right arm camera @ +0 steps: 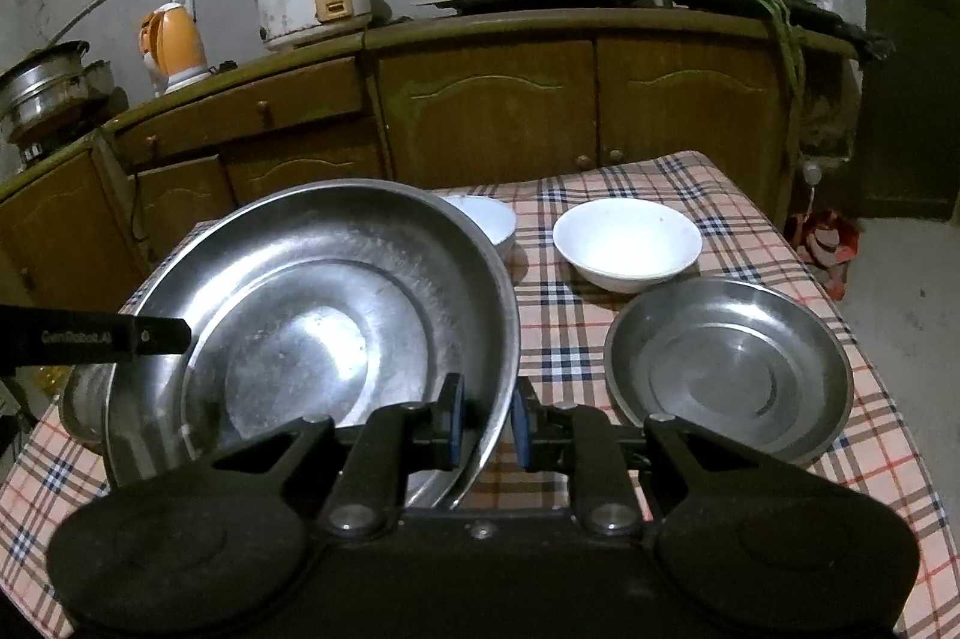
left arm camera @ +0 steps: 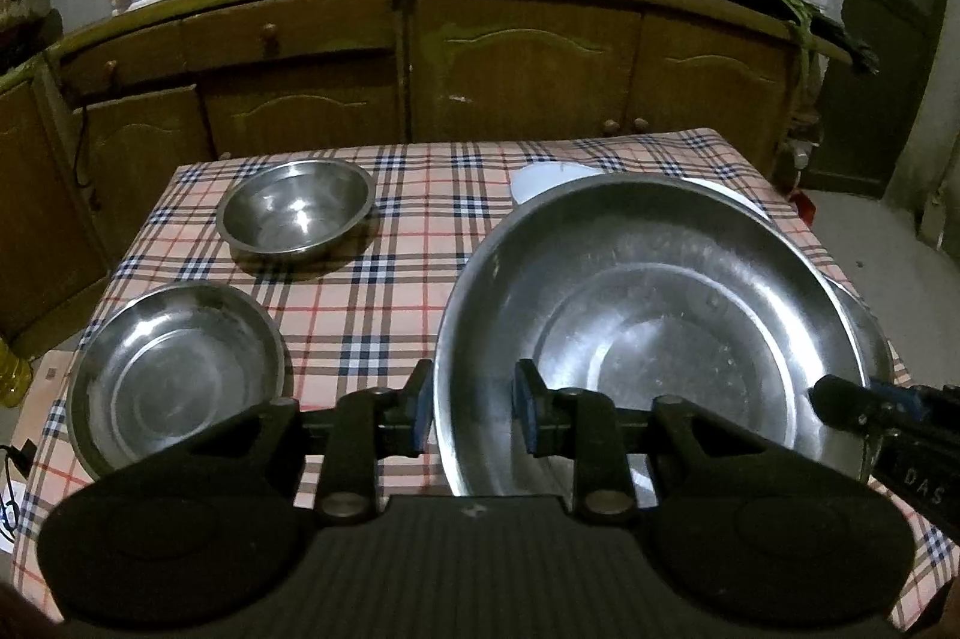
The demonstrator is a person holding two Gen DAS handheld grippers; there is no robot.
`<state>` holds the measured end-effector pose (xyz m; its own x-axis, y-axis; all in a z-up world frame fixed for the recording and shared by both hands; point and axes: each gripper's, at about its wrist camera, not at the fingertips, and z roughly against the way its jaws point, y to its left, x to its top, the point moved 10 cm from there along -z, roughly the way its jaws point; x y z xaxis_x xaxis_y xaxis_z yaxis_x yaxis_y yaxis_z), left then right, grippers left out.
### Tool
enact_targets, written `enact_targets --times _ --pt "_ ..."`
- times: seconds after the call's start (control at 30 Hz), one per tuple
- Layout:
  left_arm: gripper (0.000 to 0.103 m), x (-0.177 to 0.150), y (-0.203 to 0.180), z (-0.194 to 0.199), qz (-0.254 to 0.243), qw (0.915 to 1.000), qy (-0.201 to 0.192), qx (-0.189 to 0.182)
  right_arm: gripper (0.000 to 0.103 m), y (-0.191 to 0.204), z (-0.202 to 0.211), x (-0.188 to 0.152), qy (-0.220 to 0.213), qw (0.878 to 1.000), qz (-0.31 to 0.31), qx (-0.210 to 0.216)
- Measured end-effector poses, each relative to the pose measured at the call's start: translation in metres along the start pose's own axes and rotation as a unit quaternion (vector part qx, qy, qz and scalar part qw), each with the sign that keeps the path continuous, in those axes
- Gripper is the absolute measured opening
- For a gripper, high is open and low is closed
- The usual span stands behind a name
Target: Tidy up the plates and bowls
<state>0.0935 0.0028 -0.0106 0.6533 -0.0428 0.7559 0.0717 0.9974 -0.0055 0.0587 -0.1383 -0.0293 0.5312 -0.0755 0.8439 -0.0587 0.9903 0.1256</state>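
- While the large steel basin is gripped from two sides, it is held tilted above the desk, its open face turned toward the cameras and its far rim raised.
- The left tool is seen narrowed onto the basin's near-left rim, one pad outside the wall and one inside, low in the middle of the left wrist view.
- The right tool is likewise closed onto the basin's rim at the lower centre of the right wrist view, so the weight is judged to be shared between both.
- No long axis is offered by the round basin; its mouth faces up and toward the viewer.
- A second steel rim is glimpsed just beneath the basin; whether they touch cannot be told.
- A shallow steel dish lies at the lower left and a small steel bowl at the centre left of the left wrist view.
- A white bowl and another steel dish are seen at the right of the right wrist view; a second white bowl is partly hidden behind the basin.
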Motion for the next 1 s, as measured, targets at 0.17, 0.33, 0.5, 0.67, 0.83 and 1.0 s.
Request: enact_targets --times 0.17,0.33,0.5,0.67,0.83,1.0 --pt "0.028 -0.001 0.001 0.0 0.004 1.0 0.0 -0.006 0.022 0.001 -0.003 0.001 0.001 1.0 0.0 -0.004" --pt "0.028 0.0 0.001 -0.003 0.005 1.0 -0.001 -0.005 0.022 0.002 -0.004 0.001 0.0 1.0 0.002 -0.009" --pt "0.028 0.001 0.0 -0.003 0.002 1.0 -0.004 -0.005 0.023 0.001 -0.006 0.003 -0.001 1.0 0.006 -0.013" --pt "0.028 0.002 0.0 -0.006 0.001 1.0 -0.005 -0.004 0.023 0.002 -0.007 0.004 -0.003 1.0 0.008 -0.017" --pt "0.028 0.003 -0.001 -0.008 0.0 1.0 -0.004 -0.003 0.024 0.002 -0.008 0.004 -0.002 1.0 0.009 -0.017" --pt "0.028 0.005 -0.001 -0.01 -0.002 1.0 -0.004 -0.003 0.024 0.002 -0.008 0.004 -0.001 1.0 0.008 -0.018"
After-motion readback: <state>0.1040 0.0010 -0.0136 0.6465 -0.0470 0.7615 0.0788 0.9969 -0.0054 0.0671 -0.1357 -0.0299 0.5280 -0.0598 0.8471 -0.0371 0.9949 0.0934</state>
